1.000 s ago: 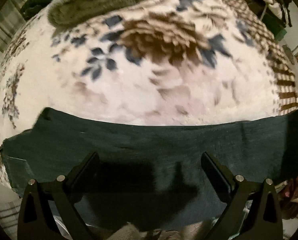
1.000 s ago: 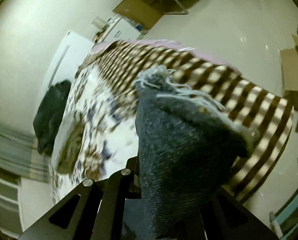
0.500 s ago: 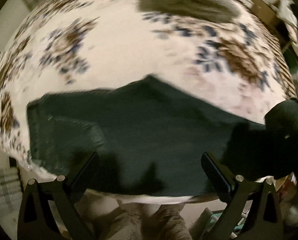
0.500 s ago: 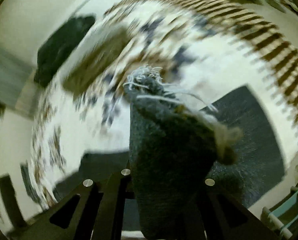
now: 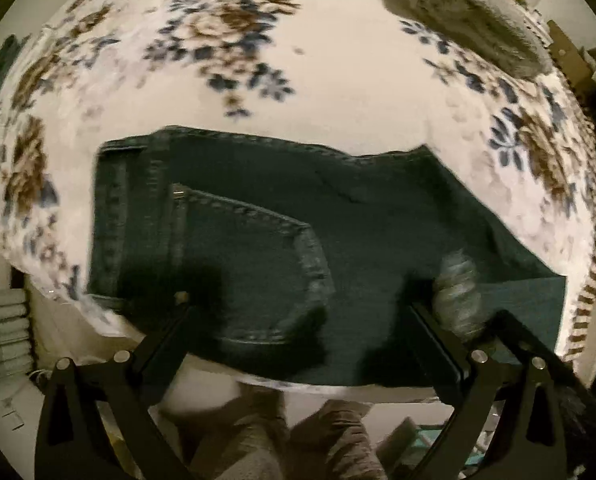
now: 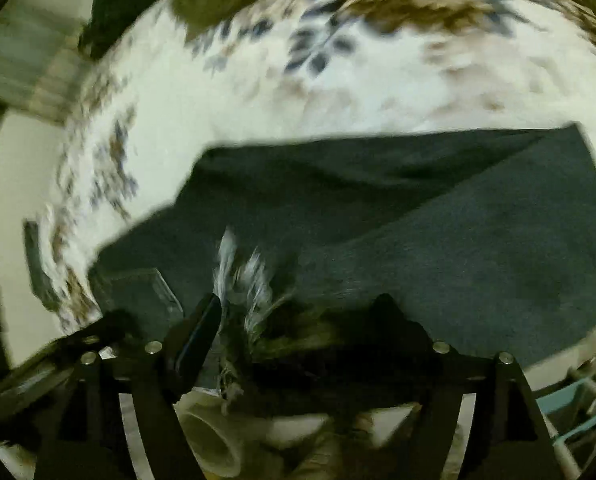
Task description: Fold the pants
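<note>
Two grippers are at work over the dark denim pants (image 5: 258, 216), which lie spread flat on your bed's floral blanket (image 5: 338, 80). Your left gripper (image 5: 298, 308) hangs above the waist end with its jaws spread wide and nothing between them; the stitched back pocket (image 5: 254, 268) sits directly ahead of and between its fingers, the waistband (image 5: 114, 208) lies ahead and to its left, and the near edge of the pants runs just under its fingertips at the bed's edge. To the right of that gripper's right finger, a frayed pale hem (image 5: 458, 292) is folded over onto the dark cloth, with your right gripper's black frame showing just beyond it. From your right gripper (image 6: 298, 312), the jaws stand apart with the frayed hem (image 6: 242, 276) bunched between them, nearer the left finger; motion blur keeps you from telling whether the fingers are truly pinching it or only resting around it. Ahead of that gripper the leg of the pants (image 6: 438, 232) stretches away to the right, with a diagonal fold line crossing it. Beyond the pants, far ahead of both grippers, a rolled grey-brown towel (image 5: 474, 16) rests on the blanket. Below the left gripper, off the bed's near edge, your legs in brownish trousers (image 5: 282, 436) are visible.
</note>
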The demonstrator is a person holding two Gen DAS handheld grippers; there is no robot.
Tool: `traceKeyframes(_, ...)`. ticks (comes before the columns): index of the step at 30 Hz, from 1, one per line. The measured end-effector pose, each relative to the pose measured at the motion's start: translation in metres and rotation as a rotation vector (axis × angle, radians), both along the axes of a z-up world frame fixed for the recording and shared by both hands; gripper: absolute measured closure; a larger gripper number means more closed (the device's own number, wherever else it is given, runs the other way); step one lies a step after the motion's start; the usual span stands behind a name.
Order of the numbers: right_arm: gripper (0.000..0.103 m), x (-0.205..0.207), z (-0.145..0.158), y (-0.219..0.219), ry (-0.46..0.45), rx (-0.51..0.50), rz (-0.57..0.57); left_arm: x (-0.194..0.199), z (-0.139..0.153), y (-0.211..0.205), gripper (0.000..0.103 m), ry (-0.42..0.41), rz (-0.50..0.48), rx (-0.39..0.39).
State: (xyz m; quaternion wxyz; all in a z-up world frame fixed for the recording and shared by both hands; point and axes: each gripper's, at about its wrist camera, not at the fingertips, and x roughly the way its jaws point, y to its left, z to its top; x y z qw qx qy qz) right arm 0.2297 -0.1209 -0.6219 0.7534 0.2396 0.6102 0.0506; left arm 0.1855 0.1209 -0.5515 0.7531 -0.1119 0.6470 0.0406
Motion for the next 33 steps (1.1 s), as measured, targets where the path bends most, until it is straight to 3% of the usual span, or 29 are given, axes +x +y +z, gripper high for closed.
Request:
traceKeyframes(5,0.022,-0.021,0.014,-0.076,0.022,-0.084,-0.121,0.019,-0.027,-0.040,0.000,0.063,-0.061,-0.132)
traceKeyframes(10,0.022,-0.020,-0.009,-0.136,0.122,-0.180,-0.177,0.031,-0.078,-0.079,0.004,0.197,-0.104,-0.163)
traceKeyframes(12,0.022,-0.026,-0.011,-0.150,0.129,-0.197,-0.192,0.032,-0.089,-0.089,0.022,0.222,-0.120,-0.158)
traceKeyframes(13,0.022,-0.027,-0.012,-0.153,0.129,-0.199,-0.200,0.031,-0.090,-0.094,0.039,0.215,-0.131,-0.132)
traceKeyframes(14,0.022,-0.028,-0.014,-0.157,0.129,-0.200,-0.208,0.030,-0.087,-0.097,0.072,0.193,-0.144,-0.106)
traceKeyframes(15,0.022,-0.028,-0.016,-0.158,0.132,-0.203,-0.219,0.029,-0.081,-0.100,0.092,0.149,-0.157,-0.109)
traceKeyframes(16,0.022,-0.029,-0.018,-0.161,0.131,-0.204,-0.230,0.029,-0.077,-0.102,0.099,0.134,-0.162,-0.122)
traceKeyframes(21,0.022,-0.023,-0.015,-0.159,0.120,-0.183,-0.256,0.036,-0.034,-0.098,0.100,-0.020,-0.178,-0.126)
traceKeyframes(25,0.022,-0.017,-0.008,-0.152,0.106,-0.186,-0.234,0.050,-0.013,-0.087,0.100,-0.098,-0.173,-0.106)
traceKeyframes(30,0.022,-0.005,-0.012,-0.140,0.125,-0.210,-0.193,0.052,-0.041,-0.074,0.097,-0.032,-0.152,-0.111)
traceKeyframes(33,0.019,0.004,-0.018,-0.128,0.156,-0.279,-0.161,0.044,-0.050,-0.066,0.093,0.012,-0.122,-0.120)
